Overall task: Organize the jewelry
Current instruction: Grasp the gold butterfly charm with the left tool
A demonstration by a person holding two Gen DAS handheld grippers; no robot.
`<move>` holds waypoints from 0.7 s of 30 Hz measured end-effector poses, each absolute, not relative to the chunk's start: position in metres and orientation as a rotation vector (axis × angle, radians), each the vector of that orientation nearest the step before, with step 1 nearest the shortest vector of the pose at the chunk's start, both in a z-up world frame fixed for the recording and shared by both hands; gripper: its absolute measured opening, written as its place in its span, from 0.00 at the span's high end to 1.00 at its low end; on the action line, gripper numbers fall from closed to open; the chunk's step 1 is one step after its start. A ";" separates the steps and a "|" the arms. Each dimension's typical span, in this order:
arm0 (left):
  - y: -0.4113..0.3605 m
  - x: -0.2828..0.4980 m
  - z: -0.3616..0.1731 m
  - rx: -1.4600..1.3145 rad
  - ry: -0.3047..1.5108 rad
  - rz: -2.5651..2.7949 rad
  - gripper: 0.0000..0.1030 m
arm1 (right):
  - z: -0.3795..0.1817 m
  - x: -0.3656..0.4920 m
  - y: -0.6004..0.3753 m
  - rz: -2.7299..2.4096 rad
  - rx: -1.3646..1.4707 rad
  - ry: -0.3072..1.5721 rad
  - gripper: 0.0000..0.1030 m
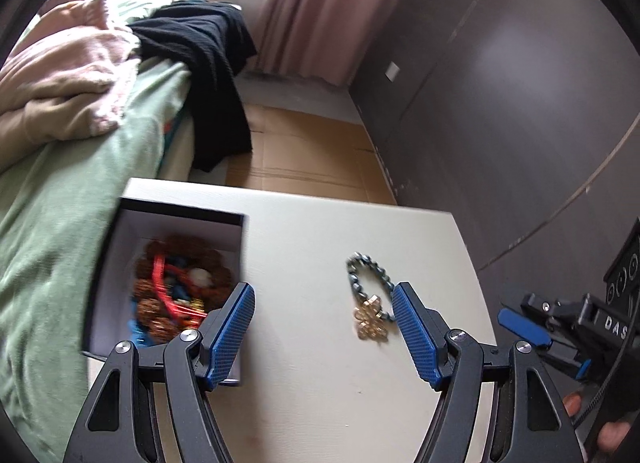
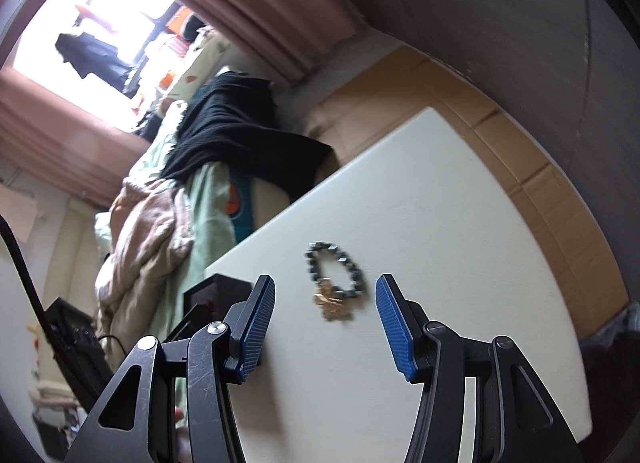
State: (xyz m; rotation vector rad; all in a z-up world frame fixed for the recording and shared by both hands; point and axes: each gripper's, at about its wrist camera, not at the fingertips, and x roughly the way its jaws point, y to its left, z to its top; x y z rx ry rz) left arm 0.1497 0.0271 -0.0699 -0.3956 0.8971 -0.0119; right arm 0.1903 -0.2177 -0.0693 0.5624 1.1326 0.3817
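Note:
A dark grey beaded bracelet [image 1: 370,281] with a gold knot charm [image 1: 371,322] lies on the white table [image 1: 320,383]. It also shows in the right wrist view [image 2: 335,271]. An open box [image 1: 132,231] at the table's left holds several pieces of jewelry [image 1: 176,295], brown beads and a red cord. My left gripper [image 1: 323,295] is open and empty above the table, between box and bracelet. My right gripper [image 2: 325,291] is open and empty, just short of the bracelet; it also appears at the right edge of the left wrist view [image 1: 520,323].
A bed with a green sheet [image 1: 60,223], a pink blanket [image 1: 60,79] and a black garment [image 1: 208,63] stands left of the table. Cardboard [image 1: 304,151] covers the floor beyond. A dark wall [image 1: 500,103] runs along the right.

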 end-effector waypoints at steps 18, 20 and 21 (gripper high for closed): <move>-0.028 0.185 -0.118 -0.263 1.044 -0.015 0.56 | -0.085 0.196 -0.254 0.333 0.672 1.181 0.48; -0.033 0.188 -0.121 -0.238 1.050 -0.013 0.56 | -0.085 0.196 -0.257 0.327 0.680 1.178 0.48; -0.034 0.189 -0.123 -0.234 1.053 -0.015 0.56 | -0.085 0.196 -0.259 0.320 0.684 1.174 0.48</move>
